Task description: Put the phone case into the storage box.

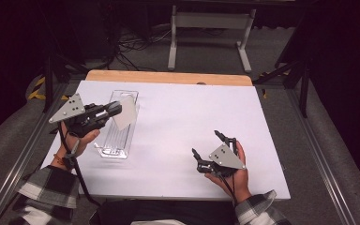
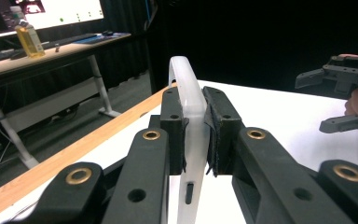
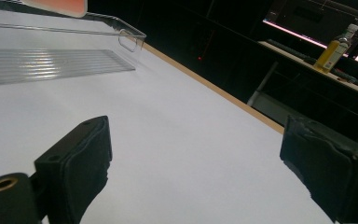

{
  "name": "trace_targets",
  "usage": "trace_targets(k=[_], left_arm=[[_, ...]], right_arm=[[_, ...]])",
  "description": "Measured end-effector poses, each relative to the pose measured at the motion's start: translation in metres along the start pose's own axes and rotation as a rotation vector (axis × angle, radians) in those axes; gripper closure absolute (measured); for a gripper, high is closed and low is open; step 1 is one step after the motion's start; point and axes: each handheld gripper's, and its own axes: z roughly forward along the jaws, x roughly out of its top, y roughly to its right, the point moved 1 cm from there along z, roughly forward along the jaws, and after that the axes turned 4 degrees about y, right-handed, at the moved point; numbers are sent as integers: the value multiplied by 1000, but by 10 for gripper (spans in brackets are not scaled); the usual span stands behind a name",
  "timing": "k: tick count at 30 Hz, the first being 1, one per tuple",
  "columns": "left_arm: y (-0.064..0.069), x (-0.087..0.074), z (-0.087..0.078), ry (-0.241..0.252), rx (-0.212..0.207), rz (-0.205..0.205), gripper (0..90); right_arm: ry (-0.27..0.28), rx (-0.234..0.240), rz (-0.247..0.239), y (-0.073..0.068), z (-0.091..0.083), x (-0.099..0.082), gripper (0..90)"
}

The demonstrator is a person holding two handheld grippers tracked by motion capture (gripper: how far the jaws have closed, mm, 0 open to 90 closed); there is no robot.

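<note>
Item one: a thin, translucent white plastic panel (image 1: 125, 113) with a rounded top edge and a small slot near its lower end, seen edge-on in the left gripper view (image 2: 187, 116). It is held off the table, tilted, above the far half of a clear plastic tray (image 1: 104, 151). Item two: the left gripper (image 1: 118, 108), at about 9 o'clock on the table in the high view, its black pads (image 2: 173, 135) clamped flat against both faces of the panel. Item three: the clear plastic tray, long and narrow with a ribbed floor, lying on the white table top (image 1: 187, 117) at roughly 10 o'clock from the table's centre; its far corner and ribbed floor also show in the right gripper view (image 3: 121, 35). Item four: the right gripper (image 1: 208, 145), at about 5 o'clock on the table, well apart from the tray, its jaws spread wide with nothing between them; the white surface shows in the gap in the right gripper view. Item five: a bare wooden strip (image 1: 168, 77) along the table's far edge at 12 o'clock. Item six: a bottle of yellow liquid (image 2: 28, 37) on a desk in the background.
</note>
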Motion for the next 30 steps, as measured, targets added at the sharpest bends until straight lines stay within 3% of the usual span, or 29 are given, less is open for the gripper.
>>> trace_targets(k=[30], left_arm=[[-26,-20,1,-38,86,-39,795]], right_arm=[[2,7,6,-1,1,-1,99]])
